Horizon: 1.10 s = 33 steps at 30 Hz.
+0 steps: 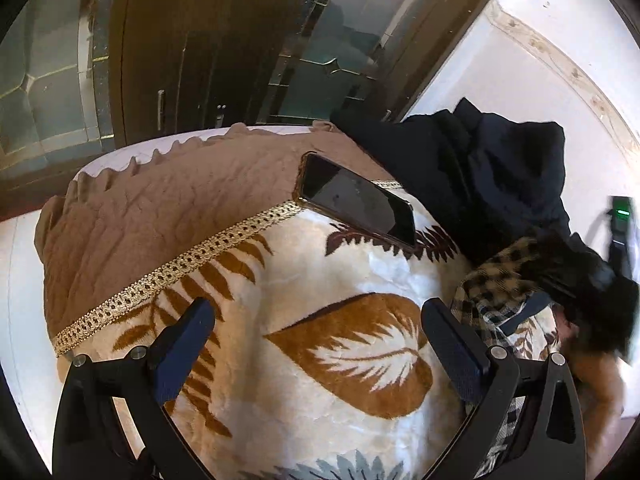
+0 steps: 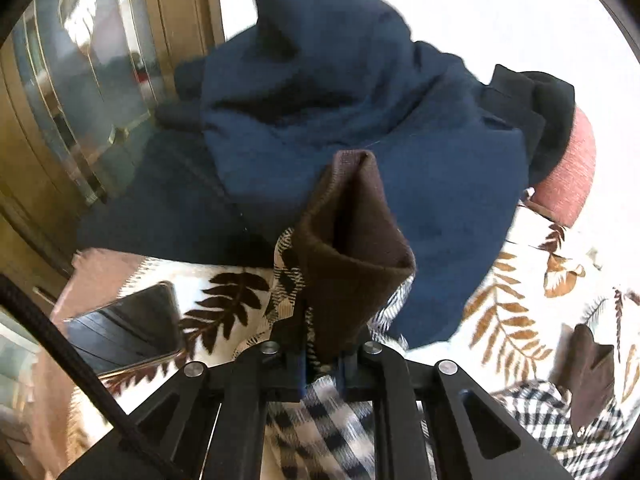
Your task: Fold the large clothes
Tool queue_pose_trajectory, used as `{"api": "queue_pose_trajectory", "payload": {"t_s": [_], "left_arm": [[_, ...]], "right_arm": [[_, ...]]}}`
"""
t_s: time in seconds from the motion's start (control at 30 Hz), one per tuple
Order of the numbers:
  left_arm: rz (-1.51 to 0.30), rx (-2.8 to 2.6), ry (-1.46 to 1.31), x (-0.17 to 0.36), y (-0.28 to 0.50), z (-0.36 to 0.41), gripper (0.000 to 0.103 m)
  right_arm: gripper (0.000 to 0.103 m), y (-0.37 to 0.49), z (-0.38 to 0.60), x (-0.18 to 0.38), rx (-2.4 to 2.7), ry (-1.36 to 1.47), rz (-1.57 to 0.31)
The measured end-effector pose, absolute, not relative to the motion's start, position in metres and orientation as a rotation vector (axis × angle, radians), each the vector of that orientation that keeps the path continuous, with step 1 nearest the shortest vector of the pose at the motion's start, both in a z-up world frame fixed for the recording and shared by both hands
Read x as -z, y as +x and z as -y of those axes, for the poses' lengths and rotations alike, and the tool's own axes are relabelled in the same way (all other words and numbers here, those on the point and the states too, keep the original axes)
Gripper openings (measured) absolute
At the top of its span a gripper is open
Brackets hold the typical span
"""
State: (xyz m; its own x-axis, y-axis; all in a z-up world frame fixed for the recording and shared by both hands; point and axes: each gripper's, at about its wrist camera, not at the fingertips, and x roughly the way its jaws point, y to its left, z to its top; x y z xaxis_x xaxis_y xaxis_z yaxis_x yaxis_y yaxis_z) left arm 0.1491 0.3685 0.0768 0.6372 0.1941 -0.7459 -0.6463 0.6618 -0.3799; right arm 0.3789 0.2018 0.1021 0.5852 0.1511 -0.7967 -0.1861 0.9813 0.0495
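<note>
A plaid garment (image 2: pixel 320 432) with a dark brown knit cuff (image 2: pixel 352 256) lies on a leaf-patterned blanket (image 1: pixel 304 264). My right gripper (image 2: pixel 324 360) is shut on the brown cuff and holds it up. The same plaid garment (image 1: pixel 500 280) shows at the right of the left wrist view, where the right gripper (image 1: pixel 584 292) appears as a dark blur. My left gripper (image 1: pixel 316 312) is open and empty above the blanket, left of the garment. A navy garment (image 2: pixel 360 120) is heaped behind the cuff; it also shows in the left wrist view (image 1: pixel 480 176).
A black phone (image 1: pixel 356 200) lies on the blanket near its gold trim; it also shows in the right wrist view (image 2: pixel 124 328). A wooden glass-panelled door (image 1: pixel 180 40) stands behind. A pink cushion (image 2: pixel 568 168) sits at the right. The floor (image 1: pixel 540 92) is white.
</note>
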Motion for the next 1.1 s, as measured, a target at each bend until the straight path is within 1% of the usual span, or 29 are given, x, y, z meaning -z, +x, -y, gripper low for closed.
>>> {"api": "queue_pose_trajectory", "payload": {"t_s": [0.1, 0.27, 0.5, 0.77, 0.97, 1.07, 1.1], "left_arm": [[-0.73, -0.503, -0.669, -0.08, 0.153, -0.356, 0.103], [-0.742, -0.433, -0.628, -0.084, 0.16, -0.331, 0.103], [-0.767, -0.212, -0.597, -0.086, 0.169, -0.279, 0.103], [-0.782, 0.053, -0.501, -0.091, 0.173, -0.204, 0.103], [-0.818, 0.171, -0.504, -0.084, 0.178, -0.164, 0.103], [-0.848, 0.188, -0.46, -0.076, 0.18, -0.147, 0.103], [-0.855, 0.191, -0.449, -0.074, 0.179, -0.143, 0.103]], "right_arm": [[0.011, 0.354, -0.169, -0.124, -0.231, 0.013, -0.914], [0.011, 0.298, -0.082, -0.156, -0.223, 0.118, -0.892], [0.011, 0.212, 0.069, -0.162, -0.18, 0.245, -0.887], [0.011, 0.124, 0.21, -0.121, -0.149, 0.318, -0.925], [0.011, 0.078, 0.264, -0.082, -0.032, 0.252, -0.972], [0.013, 0.067, 0.284, -0.058, 0.045, 0.247, -1.001], [0.015, 0.061, 0.291, -0.051, 0.065, 0.259, -1.007]]}}
